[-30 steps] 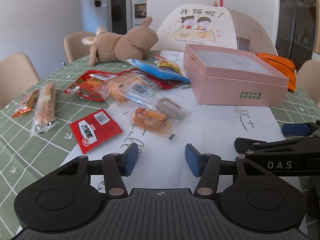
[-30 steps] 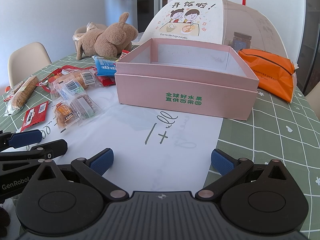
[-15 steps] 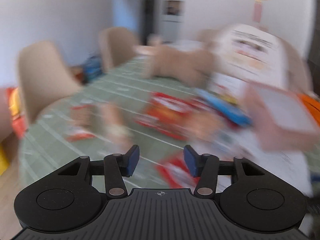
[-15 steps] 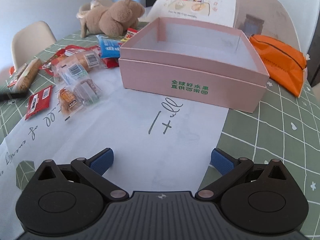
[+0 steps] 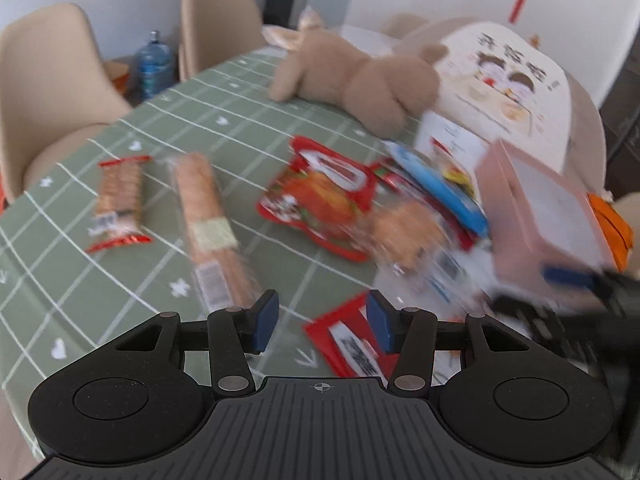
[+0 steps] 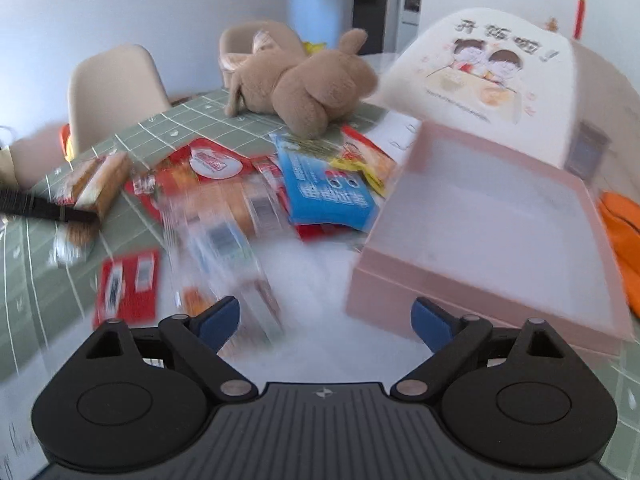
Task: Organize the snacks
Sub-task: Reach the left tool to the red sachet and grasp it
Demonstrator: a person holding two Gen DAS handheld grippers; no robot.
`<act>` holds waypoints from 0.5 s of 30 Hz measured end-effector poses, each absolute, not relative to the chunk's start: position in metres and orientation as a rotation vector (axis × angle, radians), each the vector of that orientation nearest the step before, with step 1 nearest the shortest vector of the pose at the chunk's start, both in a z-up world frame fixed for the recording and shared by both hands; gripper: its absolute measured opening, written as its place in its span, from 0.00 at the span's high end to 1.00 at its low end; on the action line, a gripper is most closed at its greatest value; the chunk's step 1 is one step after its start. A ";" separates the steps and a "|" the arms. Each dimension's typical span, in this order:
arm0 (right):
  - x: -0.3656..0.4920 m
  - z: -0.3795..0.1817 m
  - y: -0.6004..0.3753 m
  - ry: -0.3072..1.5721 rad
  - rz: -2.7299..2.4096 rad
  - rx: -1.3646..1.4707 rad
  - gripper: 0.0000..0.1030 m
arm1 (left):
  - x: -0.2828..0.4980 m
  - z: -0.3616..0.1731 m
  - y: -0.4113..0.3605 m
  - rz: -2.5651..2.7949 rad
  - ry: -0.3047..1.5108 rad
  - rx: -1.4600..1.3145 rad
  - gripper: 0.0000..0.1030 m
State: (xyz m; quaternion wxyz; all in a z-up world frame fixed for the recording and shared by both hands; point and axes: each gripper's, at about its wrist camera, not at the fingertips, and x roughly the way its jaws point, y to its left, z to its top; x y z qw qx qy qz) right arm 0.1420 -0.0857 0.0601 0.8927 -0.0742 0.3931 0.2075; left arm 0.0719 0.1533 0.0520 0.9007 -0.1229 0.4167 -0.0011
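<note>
Left gripper [image 5: 318,328] half open, empty, red packet [image 5: 354,344] just beyond its jaws. Right gripper [image 6: 326,322], wide, has just been narrowing, empty, pink box [image 6: 472,280] ahead-right. Blurred approach risks pinching overlapping snacks [image 6: 240,216] together.

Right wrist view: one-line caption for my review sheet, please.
Open right gripper hovers over scattered snack packets beside the empty pink box on the table.
</note>
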 end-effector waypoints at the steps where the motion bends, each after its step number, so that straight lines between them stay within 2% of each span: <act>1: 0.148 0.059 -0.081 0.813 0.441 -0.151 0.08 | 0.072 0.051 0.151 -0.010 0.869 -0.249 0.48; 5: 0.178 0.054 -0.058 0.870 0.466 -0.121 0.08 | 0.068 0.047 0.142 -0.056 0.915 -0.211 0.48; 7: 0.177 0.053 -0.056 0.914 0.515 -0.082 0.12 | 0.065 0.043 0.138 -0.063 0.934 -0.209 0.48; 8: 0.170 0.051 -0.059 0.930 0.536 -0.071 0.19 | 0.065 0.041 0.138 -0.064 0.940 -0.215 0.48; 9: 0.163 0.049 -0.061 0.953 0.549 -0.075 0.35 | 0.065 0.039 0.136 -0.065 0.944 -0.222 0.48; 10: 0.156 0.047 -0.066 0.969 0.555 -0.076 0.43 | 0.065 0.038 0.133 -0.065 0.942 -0.221 0.48; 15: 0.112 0.051 -0.110 0.987 0.509 -0.016 0.49 | 0.080 0.034 0.118 -0.013 0.939 -0.151 0.48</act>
